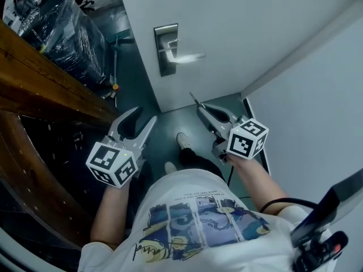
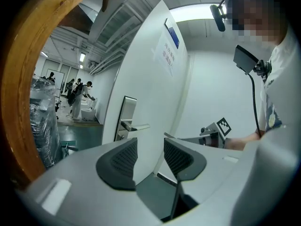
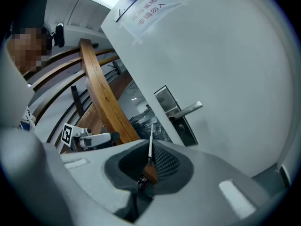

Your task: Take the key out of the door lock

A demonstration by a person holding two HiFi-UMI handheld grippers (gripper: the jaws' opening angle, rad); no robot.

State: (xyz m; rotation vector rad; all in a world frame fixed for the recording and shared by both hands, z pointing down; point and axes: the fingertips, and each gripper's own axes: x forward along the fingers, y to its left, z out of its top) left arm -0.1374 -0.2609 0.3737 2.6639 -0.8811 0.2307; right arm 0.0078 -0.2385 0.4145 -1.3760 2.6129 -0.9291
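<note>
In the grip of the right tool [image 3: 149,148], the key [image 3: 150,158].

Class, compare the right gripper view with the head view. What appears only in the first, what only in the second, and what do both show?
Only the right gripper view: the paper notice high on the door, and the brown head of the key, pinched in the right tool.
Only the head view: the person's shoes and printed shirt.
Both: the door handle, the wooden rail, the left tool, and the key's thin blade sticking out past the right tool.
</note>
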